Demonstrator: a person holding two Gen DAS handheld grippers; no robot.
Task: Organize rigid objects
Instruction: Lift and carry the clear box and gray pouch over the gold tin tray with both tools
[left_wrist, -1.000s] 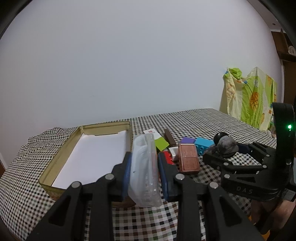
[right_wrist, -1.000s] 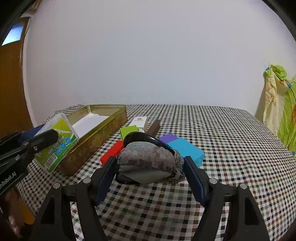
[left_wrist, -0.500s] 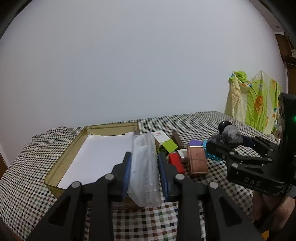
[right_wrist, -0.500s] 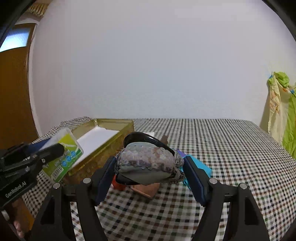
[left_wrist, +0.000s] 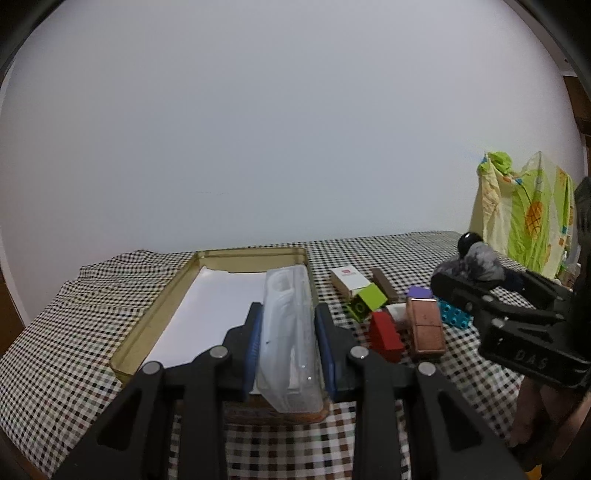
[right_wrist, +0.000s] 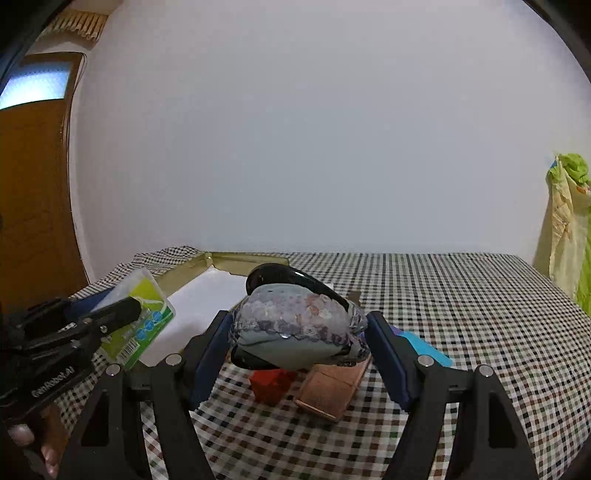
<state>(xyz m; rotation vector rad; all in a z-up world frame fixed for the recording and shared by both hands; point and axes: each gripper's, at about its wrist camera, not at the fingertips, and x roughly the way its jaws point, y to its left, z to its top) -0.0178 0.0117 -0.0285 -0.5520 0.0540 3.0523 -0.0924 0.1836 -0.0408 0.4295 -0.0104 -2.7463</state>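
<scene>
Left gripper (left_wrist: 288, 347): fingers pinch a clear plastic case (left_wrist: 290, 343) edgewise above the gold tray (left_wrist: 155, 325), apparently for stowing. Right gripper (right_wrist: 297, 347): fingers clamp a floral-wrapped black object (right_wrist: 295, 321), carried clear of loose blocks (left_wrist: 384, 334) on the checked cloth (right_wrist: 461, 295).

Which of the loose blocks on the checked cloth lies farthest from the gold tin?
The blue studded brick, at the right end of the cluster beside the brown block; the red block and green block lie closer to the tin.

I see a plain white wall (left_wrist: 280, 140) behind a table under a checked cloth (right_wrist: 461, 295). A brown wooden door (right_wrist: 33, 206) stands left; a yellow-green patterned fabric (left_wrist: 524, 218) hangs right.
</scene>
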